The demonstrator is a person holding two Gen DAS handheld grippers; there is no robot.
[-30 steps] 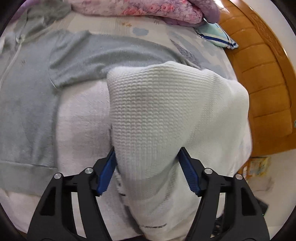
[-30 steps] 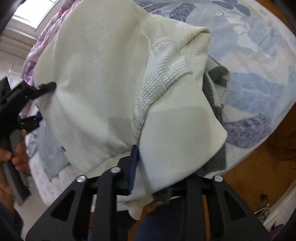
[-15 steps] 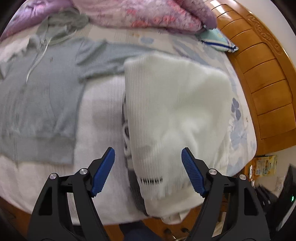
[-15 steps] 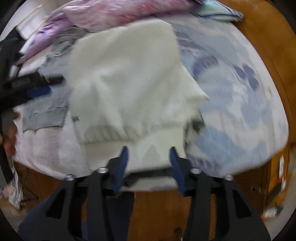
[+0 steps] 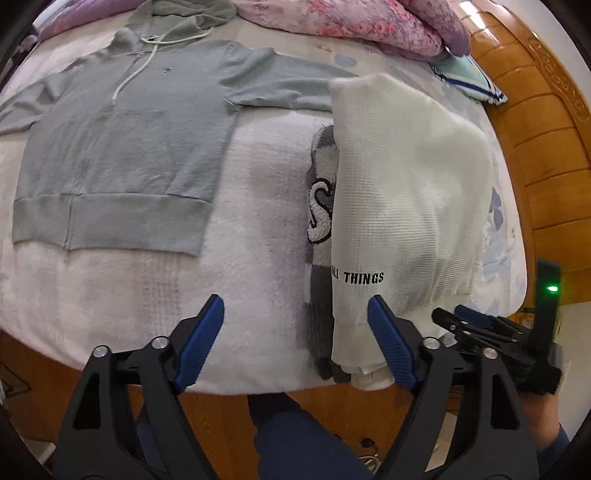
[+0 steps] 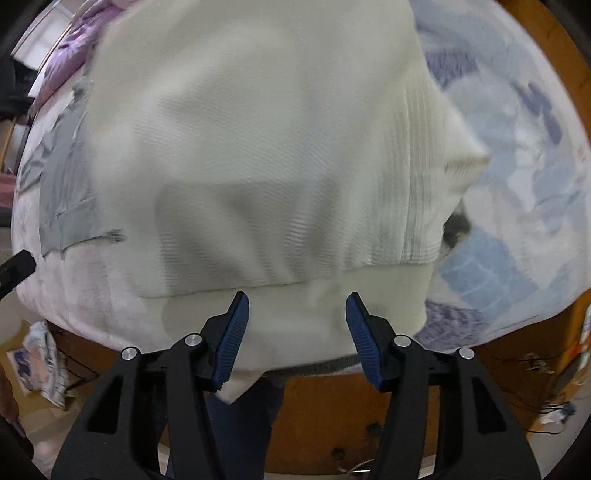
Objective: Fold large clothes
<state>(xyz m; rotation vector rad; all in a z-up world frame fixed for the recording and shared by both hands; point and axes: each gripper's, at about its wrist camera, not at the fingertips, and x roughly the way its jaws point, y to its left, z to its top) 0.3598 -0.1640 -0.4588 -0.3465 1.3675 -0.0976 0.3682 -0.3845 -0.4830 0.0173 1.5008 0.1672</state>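
Note:
A folded white knit sweater (image 5: 410, 192) with black lettering lies on the bed's right side, on top of a grey garment (image 5: 321, 192). It fills the right wrist view (image 6: 258, 147). A grey hoodie (image 5: 125, 147) lies flat to its left. My left gripper (image 5: 295, 328) is open and empty, just off the bed's near edge, left of the sweater's hem. My right gripper (image 6: 295, 325) is open at the sweater's near hem, holding nothing; it also shows in the left wrist view (image 5: 491, 328).
A pink floral quilt (image 5: 351, 26) and a small pillow (image 5: 469, 75) lie at the head of the bed. A wooden headboard (image 5: 546, 147) runs along the right. The fluffy white blanket (image 5: 258, 229) covers the bed. The person's legs (image 5: 295, 435) stand at the near edge.
Both grippers let go of the white sweater, opened and pulled back toward the bed's near edge. The sweater now rests folded on the bed.

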